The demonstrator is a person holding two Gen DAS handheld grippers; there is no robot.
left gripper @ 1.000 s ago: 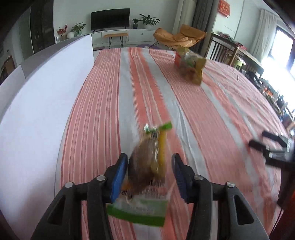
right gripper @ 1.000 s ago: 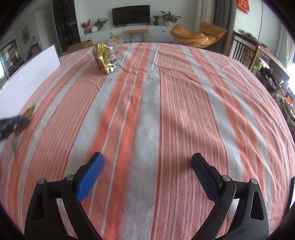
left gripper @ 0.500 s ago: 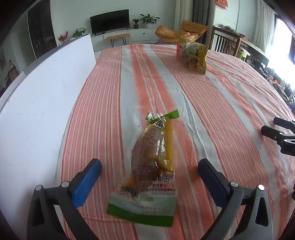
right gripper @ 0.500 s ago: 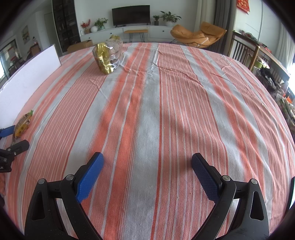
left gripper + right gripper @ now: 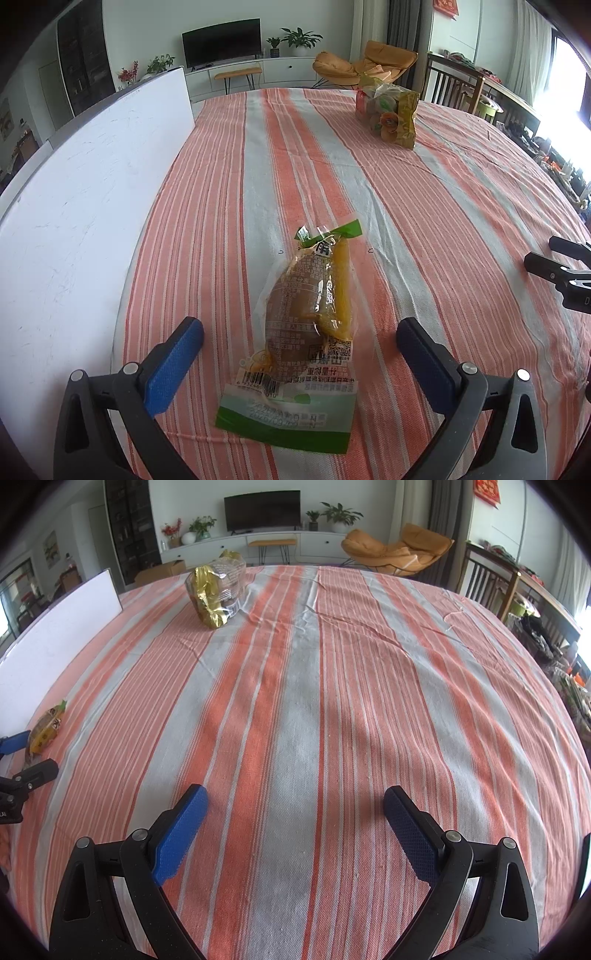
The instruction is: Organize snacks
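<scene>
On the striped tablecloth, with the white board at nine o'clock and the big snack bag at one o'clock, the brown snack packet lay flat between the spread, empty left gripper, which should lift clear without snagging it, while the right gripper stood spread over bare cloth.

A white board edges the striped tablecloth; beyond stand a television and orange chair.

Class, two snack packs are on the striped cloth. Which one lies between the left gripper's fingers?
The flat green-ended clear packet with brown filling; the bulky gold-trimmed bag stands far off.
</scene>
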